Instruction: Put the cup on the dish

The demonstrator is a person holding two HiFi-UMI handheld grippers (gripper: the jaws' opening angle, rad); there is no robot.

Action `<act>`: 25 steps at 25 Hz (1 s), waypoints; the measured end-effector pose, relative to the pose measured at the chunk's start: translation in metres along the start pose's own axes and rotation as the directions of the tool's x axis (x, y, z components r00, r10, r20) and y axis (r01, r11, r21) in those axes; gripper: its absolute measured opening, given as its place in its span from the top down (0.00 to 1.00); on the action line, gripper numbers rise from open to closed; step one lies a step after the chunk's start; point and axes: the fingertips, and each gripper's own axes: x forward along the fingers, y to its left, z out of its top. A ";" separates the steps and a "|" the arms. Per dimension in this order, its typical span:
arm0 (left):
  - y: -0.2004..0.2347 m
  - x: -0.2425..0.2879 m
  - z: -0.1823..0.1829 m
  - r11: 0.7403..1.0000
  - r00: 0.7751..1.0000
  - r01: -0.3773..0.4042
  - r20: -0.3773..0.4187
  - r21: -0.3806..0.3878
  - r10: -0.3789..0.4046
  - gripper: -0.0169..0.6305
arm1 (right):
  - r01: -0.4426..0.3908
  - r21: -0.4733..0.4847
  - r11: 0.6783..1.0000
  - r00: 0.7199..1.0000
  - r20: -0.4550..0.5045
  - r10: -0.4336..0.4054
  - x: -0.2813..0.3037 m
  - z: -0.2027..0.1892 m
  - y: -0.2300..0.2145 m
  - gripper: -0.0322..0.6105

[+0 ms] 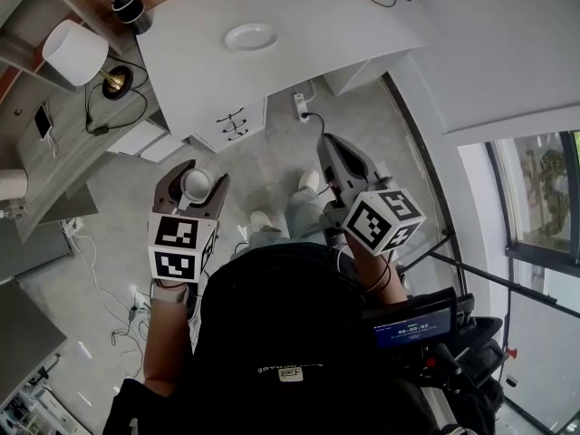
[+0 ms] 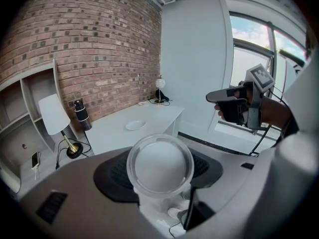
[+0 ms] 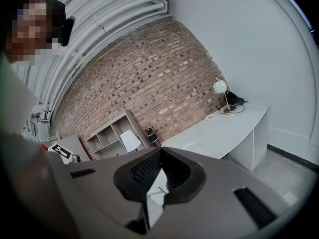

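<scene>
1. Gripping the cup [image 2: 159, 166]: the left gripper [image 1: 196, 179] has its jaws part-way open and closed on it, with one pad touching each side.
2. The cup looks translucent white. Its round rim faces the left gripper's camera.
3. The cup is in the air between the left jaws, over the floor [image 1: 272, 157]. It is not on the tabletop [image 1: 195, 71] and is well apart from the dish [image 1: 252, 36].
4. The right gripper [image 3: 160, 152] has its jaws pressed together with the tips meeting and nothing between them.
5. The right gripper is off to the right of the left jaws at about the same height, not touching. A hand [image 2: 271, 114] is wrapped round its grip.
6. The dish is ahead of both pairs of jaws and well beyond them. It is white and round and lies flat on the white tabletop.
7. Past the dish and left of it, a black bottle [image 1: 127, 4] stands at the tabletop's back corner, by the brick wall [image 2: 89, 44].
8. Left of the left jaws, a lamp [image 1: 76, 51] with a white shade stands on a lower shelf [image 1: 63, 143] beside the tabletop.
9. At the far end of the tabletop, right of the dish, there is a small globe lamp [image 2: 160, 83] with a cable.
10. Below the jaws are the grey floor, the person's shoes [image 1: 263, 217], and a power strip [image 1: 301, 107] near the tabletop's base.
</scene>
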 end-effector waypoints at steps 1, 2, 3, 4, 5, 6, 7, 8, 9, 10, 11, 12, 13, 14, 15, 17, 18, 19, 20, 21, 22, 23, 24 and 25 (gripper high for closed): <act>0.002 0.001 0.000 1.000 1.000 0.000 -0.003 0.000 0.000 0.56 | -0.001 0.001 1.000 1.000 0.000 0.001 0.002 0.000 -0.001 0.95; 0.003 0.003 0.000 1.000 1.000 -0.001 -0.006 -0.001 0.001 0.56 | -0.002 0.003 1.000 1.000 0.000 0.002 0.005 0.001 -0.001 0.95; 0.005 0.004 0.000 1.000 1.000 -0.003 -0.010 -0.002 0.003 0.56 | -0.004 0.004 1.000 1.000 -0.001 0.004 0.007 0.001 -0.002 0.95; 0.006 0.005 0.000 1.000 1.000 -0.005 -0.014 -0.001 0.005 0.56 | -0.006 0.006 1.000 1.000 -0.002 0.006 0.009 0.001 -0.004 0.95; 0.007 0.007 0.001 1.000 1.000 -0.009 -0.019 0.000 0.009 0.56 | -0.007 0.009 1.000 1.000 -0.003 0.007 0.010 0.002 -0.006 0.95; 0.007 0.009 0.002 1.000 1.000 -0.012 -0.023 0.000 0.012 0.56 | -0.007 0.012 1.000 1.000 -0.004 0.007 0.012 0.003 -0.008 0.95; 0.008 0.010 0.003 1.000 1.000 -0.014 -0.026 -0.002 0.014 0.56 | -0.008 0.016 1.000 1.000 -0.004 0.008 0.014 0.004 -0.011 0.95; 0.007 0.012 0.005 1.000 0.999 -0.015 -0.028 -0.004 0.015 0.56 | -0.009 0.019 1.000 1.000 -0.004 0.009 0.017 0.006 -0.014 0.95; 0.007 0.014 0.006 1.000 0.999 -0.015 -0.030 -0.007 0.015 0.56 | -0.011 0.022 1.000 1.000 -0.004 0.011 0.019 0.008 -0.017 0.95; 0.007 0.017 0.007 1.000 0.999 -0.016 -0.035 -0.008 0.016 0.56 | -0.014 0.024 1.000 1.000 -0.003 0.014 0.022 0.009 -0.020 0.95; 0.007 0.020 0.007 1.000 0.999 -0.017 -0.040 -0.008 0.017 0.56 | -0.017 0.027 1.000 1.000 -0.004 0.017 0.025 0.011 -0.022 0.95; 0.007 0.023 0.007 1.000 0.999 -0.019 -0.047 -0.009 0.019 0.56 | -0.020 0.029 0.999 1.000 -0.006 0.020 0.028 0.011 -0.025 0.95; 0.007 0.026 0.008 1.000 0.998 -0.022 -0.052 -0.010 0.021 0.56 | -0.024 0.030 0.999 1.000 -0.010 0.024 0.032 0.012 -0.027 0.95; 0.007 0.030 0.009 1.000 0.998 -0.024 -0.057 -0.013 0.023 0.56 | -0.028 0.031 0.999 0.999 -0.015 0.028 0.035 0.013 -0.030 0.95; 0.007 0.033 0.011 1.000 0.998 -0.025 -0.060 -0.017 0.024 0.56 | -0.031 0.033 0.999 0.999 -0.019 0.032 0.038 0.014 -0.033 0.95; 0.006 0.041 0.015 0.999 0.997 -0.028 -0.066 -0.021 0.026 0.56 | -0.035 0.040 0.999 0.999 -0.023 0.036 0.044 0.017 -0.042 0.95; 0.006 0.045 0.018 0.999 0.997 -0.029 -0.069 -0.021 0.028 0.56 | -0.037 0.043 0.998 0.999 -0.025 0.038 0.047 0.019 -0.046 0.95; 0.007 0.049 0.020 0.999 0.997 -0.031 -0.074 -0.021 0.029 0.56 | -0.039 0.046 0.998 0.999 -0.027 0.040 0.051 0.022 -0.050 0.95; 0.008 0.054 0.023 0.999 0.996 -0.032 -0.078 -0.022 0.030 0.56 | -0.041 0.049 0.998 0.999 -0.029 0.042 0.055 0.024 -0.054 0.95; 0.010 0.059 0.026 0.999 0.996 -0.034 -0.083 -0.023 0.032 0.56 | -0.042 0.052 0.998 0.999 -0.031 0.044 0.059 0.027 -0.058 0.95; 0.012 0.063 0.029 0.999 0.996 -0.036 -0.088 -0.025 0.034 0.56 | -0.043 0.056 0.998 0.998 -0.033 0.045 0.063 0.030 -0.062 0.95; 0.013 0.069 0.033 0.999 0.995 -0.038 -0.093 -0.026 0.036 0.56 | -0.043 0.059 0.997 0.998 -0.035 0.045 0.068 0.033 -0.067 0.95; 0.014 0.074 0.037 0.999 0.995 -0.040 -0.096 -0.028 0.037 0.56 | -0.044 0.061 0.997 0.998 -0.037 0.046 0.072 0.037 -0.073 0.95; 0.014 0.081 0.041 0.999 0.994 -0.040 -0.099 -0.031 0.037 0.56 | -0.045 0.063 0.997 0.998 -0.039 0.048 0.076 0.040 -0.079 0.95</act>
